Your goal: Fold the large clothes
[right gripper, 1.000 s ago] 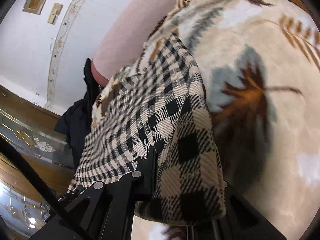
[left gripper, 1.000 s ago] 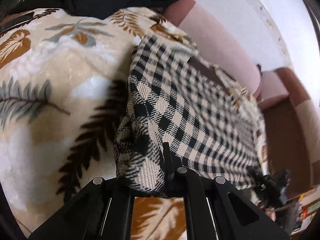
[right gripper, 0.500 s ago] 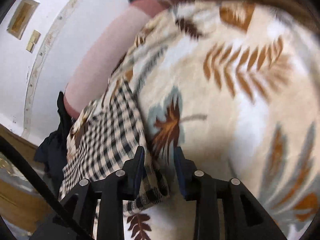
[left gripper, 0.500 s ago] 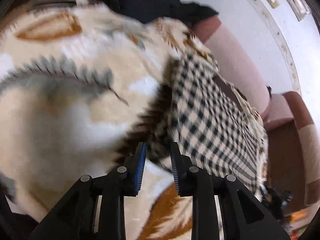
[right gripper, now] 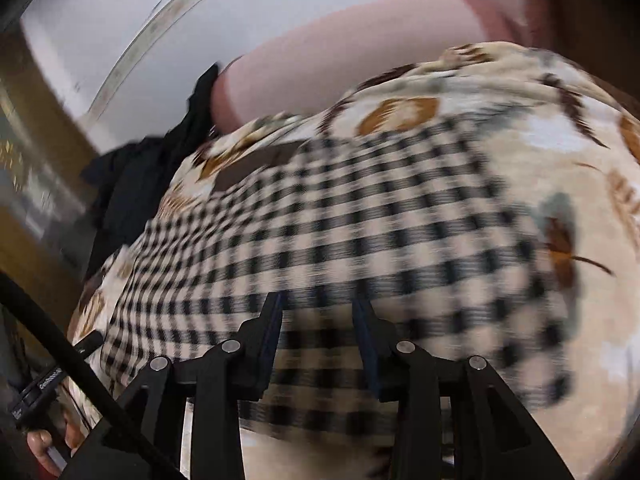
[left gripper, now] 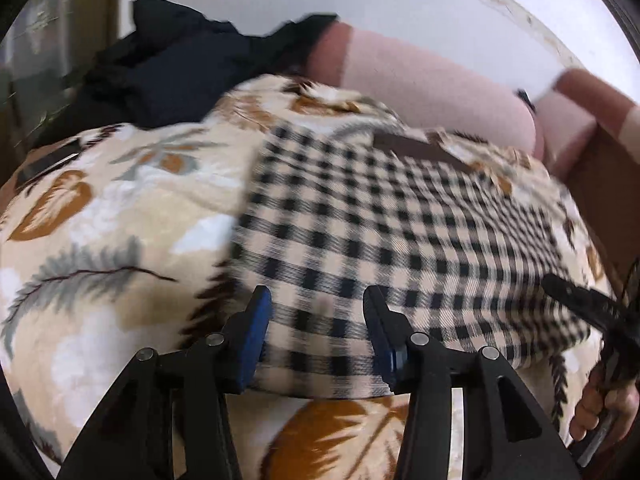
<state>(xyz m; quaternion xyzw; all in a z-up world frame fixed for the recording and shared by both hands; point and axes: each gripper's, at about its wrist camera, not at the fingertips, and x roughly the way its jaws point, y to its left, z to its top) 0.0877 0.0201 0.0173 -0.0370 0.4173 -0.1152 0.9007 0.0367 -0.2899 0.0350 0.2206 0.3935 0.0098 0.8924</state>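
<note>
Left claw point(left gripper: 316, 312) view only (right hand point(left gripper: 608, 412))

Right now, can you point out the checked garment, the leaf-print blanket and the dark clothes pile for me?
checked garment point(left gripper: 380, 232): left wrist view, middle of its flat top face.
leaf-print blanket point(left gripper: 120, 220): left wrist view, bare stretch left of the garment.
dark clothes pile point(left gripper: 180, 68): left wrist view, centre of the heap behind the blanket.

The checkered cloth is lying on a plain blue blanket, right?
Not quite. The checkered cloth lies on a blanket that is cream with brown and grey leaves, not plain blue. The left wrist view shows it.
</note>
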